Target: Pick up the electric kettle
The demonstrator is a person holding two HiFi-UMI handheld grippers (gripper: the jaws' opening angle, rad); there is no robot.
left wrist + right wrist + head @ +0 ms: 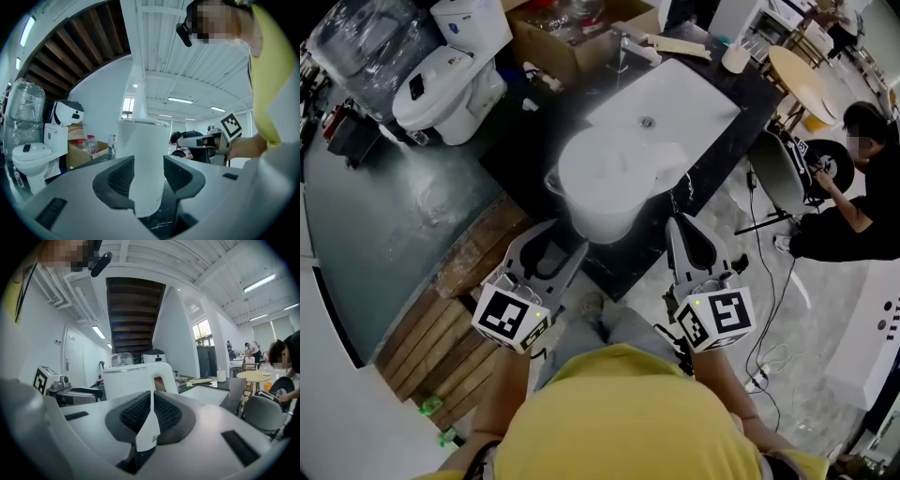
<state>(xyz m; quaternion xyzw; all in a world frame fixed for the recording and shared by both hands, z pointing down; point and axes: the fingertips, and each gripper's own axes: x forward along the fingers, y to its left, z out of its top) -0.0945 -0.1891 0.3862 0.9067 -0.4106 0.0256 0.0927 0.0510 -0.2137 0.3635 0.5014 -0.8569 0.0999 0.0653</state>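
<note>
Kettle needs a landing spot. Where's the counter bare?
Bare: the black counter left of the electric kettle, toward the toilet, and the sink basin behind it. Crowded: the back rim, with faucet, wood strips and cup.

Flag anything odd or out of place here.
Nothing is spilled or damaged; the electric kettle stands upright on the black counter. The one oddity is a toilet parked right beside that counter.

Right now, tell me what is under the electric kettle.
The electric kettle stands on the black countertop. No power base shows at its foot; the counter directly beneath is hidden by the kettle itself.
</note>
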